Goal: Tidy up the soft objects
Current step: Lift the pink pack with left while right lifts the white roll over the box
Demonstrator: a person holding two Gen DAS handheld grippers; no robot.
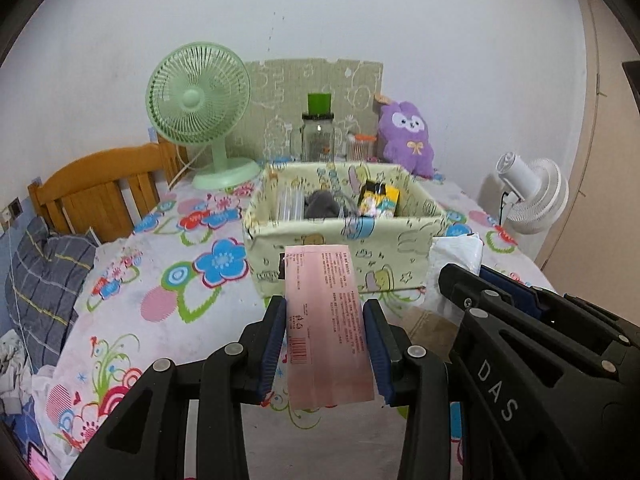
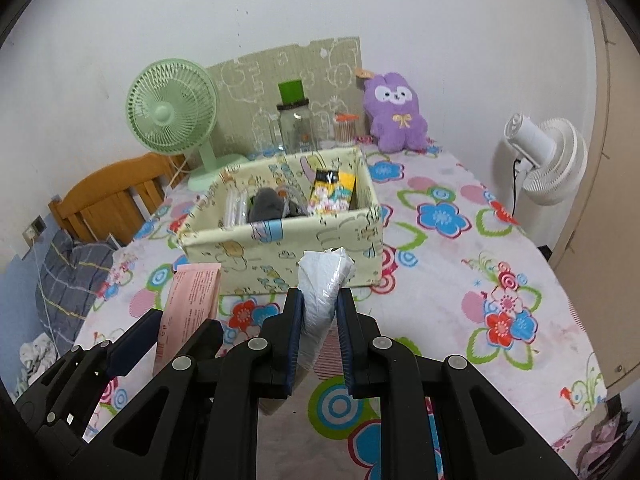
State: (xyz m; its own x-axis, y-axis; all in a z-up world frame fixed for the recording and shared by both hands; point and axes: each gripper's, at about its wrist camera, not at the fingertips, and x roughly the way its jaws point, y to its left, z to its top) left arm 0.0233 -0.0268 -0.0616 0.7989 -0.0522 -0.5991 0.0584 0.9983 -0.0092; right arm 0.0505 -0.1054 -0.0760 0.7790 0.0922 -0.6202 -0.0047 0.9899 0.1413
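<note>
Between the fingers of your left gripper (image 1: 326, 334) sits a flat pink packet (image 1: 326, 320), held partway open around its width, both blue pads pressed on its long edges. It is a soft, matte pouch with rows of small dark print too fine to read and a red barcode near its lower left. It hangs above the flowered cloth of the desk (image 1: 160, 300), just in front of the near wall of the storage box (image 1: 344, 240).

Your right gripper (image 2: 319, 322) is closed tight on a white crinkled plastic pack (image 2: 324, 284), squeezed narrow where the pads bite and bulging above them. It too is held clear of the desk, in front of the box's near wall. From the left camera, the right gripper's black shell shows white letters "DAS".

One box stands on the desk, pale yellow-green with cartoon prints. Inside it you can see a grey soft lump (image 2: 266, 200), some clear plastic items at the left and a yellow-and-black packet (image 2: 334, 192) at the right.

Count two fans: a green one (image 1: 200, 96) at the far left and a white one (image 2: 548, 160) at the right edge. One purple plush (image 2: 394, 110) leans at the far wall, beside one glass jar with a green lid (image 2: 295, 120) and one small orange-capped container (image 2: 345, 128).
</note>
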